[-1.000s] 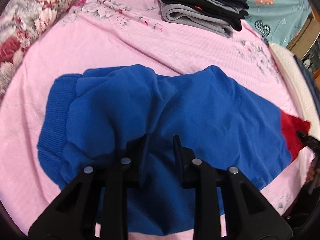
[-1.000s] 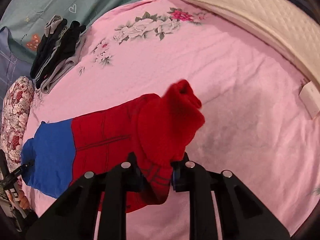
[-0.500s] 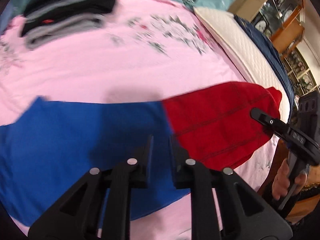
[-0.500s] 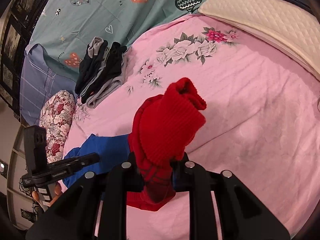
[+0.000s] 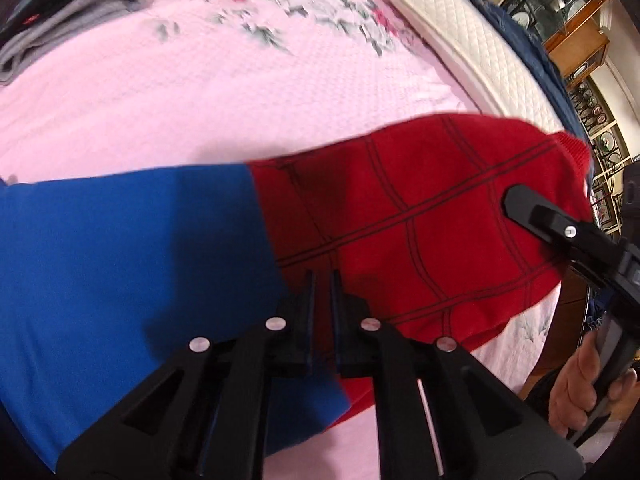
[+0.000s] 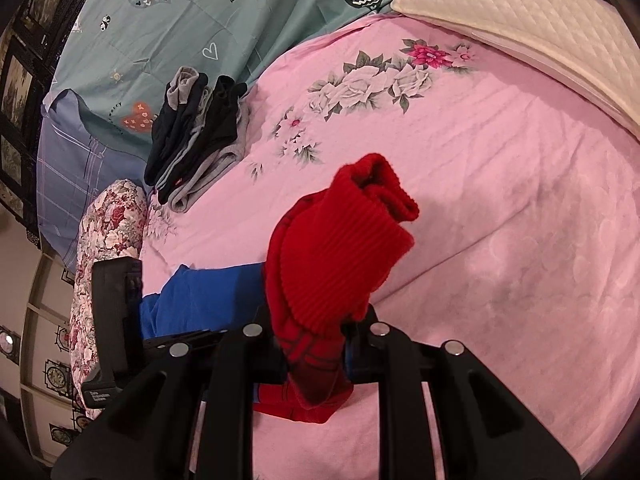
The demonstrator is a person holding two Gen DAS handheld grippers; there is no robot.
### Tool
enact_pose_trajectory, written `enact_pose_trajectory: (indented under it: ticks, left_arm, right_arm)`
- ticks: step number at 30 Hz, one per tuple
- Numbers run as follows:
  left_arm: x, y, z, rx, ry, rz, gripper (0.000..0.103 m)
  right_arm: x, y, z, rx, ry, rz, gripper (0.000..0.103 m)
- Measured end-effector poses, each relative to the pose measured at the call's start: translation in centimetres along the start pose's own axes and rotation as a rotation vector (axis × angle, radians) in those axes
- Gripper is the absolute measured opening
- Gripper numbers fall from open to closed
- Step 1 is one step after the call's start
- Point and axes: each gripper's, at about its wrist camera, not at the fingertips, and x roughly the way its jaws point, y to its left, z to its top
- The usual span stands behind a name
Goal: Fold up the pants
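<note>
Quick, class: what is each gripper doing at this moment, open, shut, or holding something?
Left gripper: shut on the pants, near where blue meets red.
Right gripper: shut on the pants' red ribbed cuff, lifted off the bed.

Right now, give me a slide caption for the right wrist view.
Right gripper clamps the ribbed red cuff of red-and-blue pants above the pink floral bedsheet.

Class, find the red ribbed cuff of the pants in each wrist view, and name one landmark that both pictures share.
Left wrist: red ribbed cuff at the far right end of the leg, beyond the right gripper.
Right wrist: centre, bunched and sticking up from the right gripper's closed fingers.
Shared landmark: the stack of folded dark clothes, top left in the left wrist view.
</note>
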Motion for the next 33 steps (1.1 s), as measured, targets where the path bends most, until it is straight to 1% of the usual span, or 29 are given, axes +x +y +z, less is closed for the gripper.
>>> enact_pose_trajectory:
  ticks: [2,3,4,6,9,10,13,15,16,18,22,25,29,33]
  left_arm:
    - [-2.6,1.8,-0.3,-0.015,-0.065,0.017,0.012]
    - [-4.1,3.5,-0.6,-0.038,-0.101,0.042,0.012]
    - [-5.1,5.1,-0.7,-0.069,-0.120,0.071,0.012]
    - [-7.4,9.6,-1.6,-0.168,-0.150,0.157,0.012]
    - [-10.8,16.4,-3.9,-0.307,-0.209,0.275,0.012]
    - [-11.6,18.4,-4.8,-0.346,-0.215,0.294,0.012]
    - [-12.8,22.8,-7.1,-0.417,-0.223,0.313,0.012]
    - [-12.4,24.7,-8.0,-0.434,-0.198,0.320,0.012]
    - [-12.3,25.6,-8.4,-0.434,-0.198,0.299,0.011]
    - [-12.3,25.9,-8.6,-0.420,-0.232,0.256,0.011]
    - [-11.8,25.5,-8.6,-0.378,-0.260,0.257,0.011]
    - [-11.8,25.8,-8.9,-0.353,-0.268,0.258,0.011]
    - [-12.4,26.3,-9.5,-0.359,-0.271,0.234,0.011]
    - [-12.6,26.7,-9.8,-0.371,-0.275,0.209,0.011]
  right_arm:
    - [-0.1,0.1,0.0,0.001,0.000,-0.009,0.019]
    - [-0.1,0.1,0.0,0.002,0.000,-0.014,0.019]
    - [-0.1,0.2,-0.1,0.002,0.000,-0.017,0.019]
    - [0.0,0.4,-0.1,0.000,-0.001,-0.024,0.019]
    - [0.1,1.2,0.0,-0.012,-0.004,-0.035,0.019]
    - [0.1,1.5,0.0,-0.017,-0.006,-0.039,0.019]
    - [0.2,3.1,0.0,-0.041,-0.008,-0.051,0.019]
    - [0.5,4.3,0.0,-0.065,-0.002,-0.054,0.019]
    - [0.7,5.0,0.0,-0.081,0.003,-0.056,0.019]
    - [1.2,6.9,-0.1,-0.121,0.015,-0.060,0.019]
    - [3.2,10.3,-0.7,-0.200,0.050,-0.093,0.019]
    - [5.9,13.4,-1.7,-0.281,0.091,-0.122,0.019]
    - [9.6,17.3,-3.2,-0.362,0.151,-0.118,0.019]
    - [12.9,20.9,-5.2,-0.473,0.197,-0.156,0.020]
